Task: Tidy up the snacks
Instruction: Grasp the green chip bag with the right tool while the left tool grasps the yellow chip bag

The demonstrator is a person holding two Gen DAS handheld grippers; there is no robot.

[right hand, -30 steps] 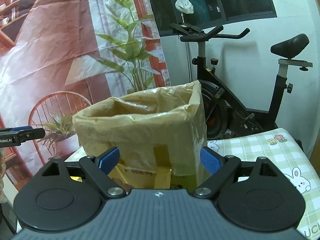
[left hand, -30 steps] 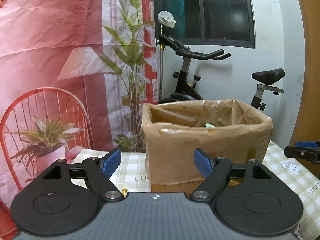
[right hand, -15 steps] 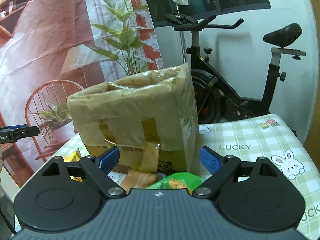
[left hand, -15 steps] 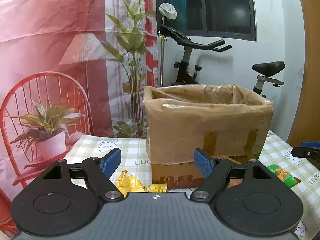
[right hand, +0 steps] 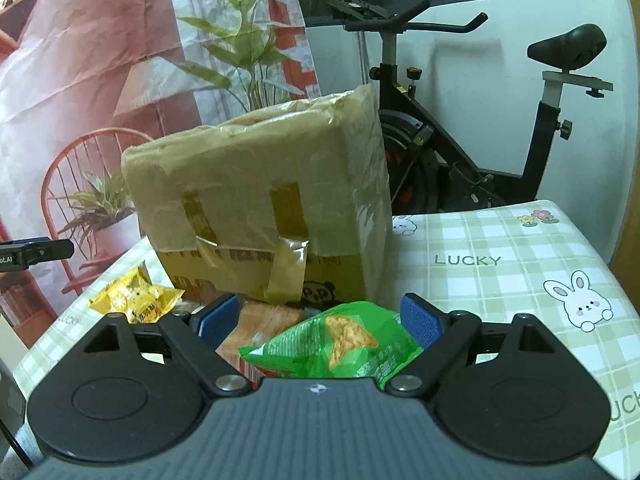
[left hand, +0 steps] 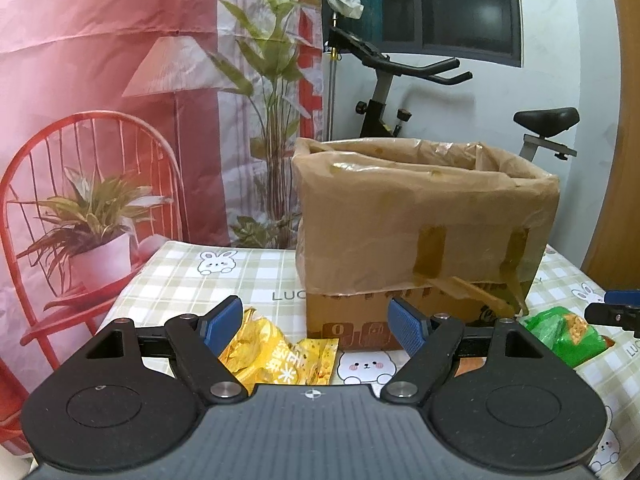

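Observation:
A cardboard box lined with brown plastic [left hand: 424,236] stands on the checked tablecloth [left hand: 180,280]; it also shows in the right wrist view [right hand: 260,204]. My left gripper [left hand: 318,322] is open, above a yellow snack packet [left hand: 276,354] lying in front of the box. My right gripper [right hand: 320,316] is open, with a green snack bag [right hand: 340,344] lying between its fingers. A brown packet [right hand: 256,328] lies beside the green bag. The yellow packet [right hand: 134,300] and the green bag [left hand: 564,332] each show in the other view.
An exercise bike [right hand: 460,152] stands behind the table. A printed backdrop with a red chair and plants [left hand: 100,160] hangs at the left. The table's right part [right hand: 520,272] carries only the rabbit-print cloth. The right gripper's tip [left hand: 612,312] shows at the left view's edge.
Both grippers have come down from box-rim height toward the table. The yellow packet and the green bag have come into view below them. Both stay open.

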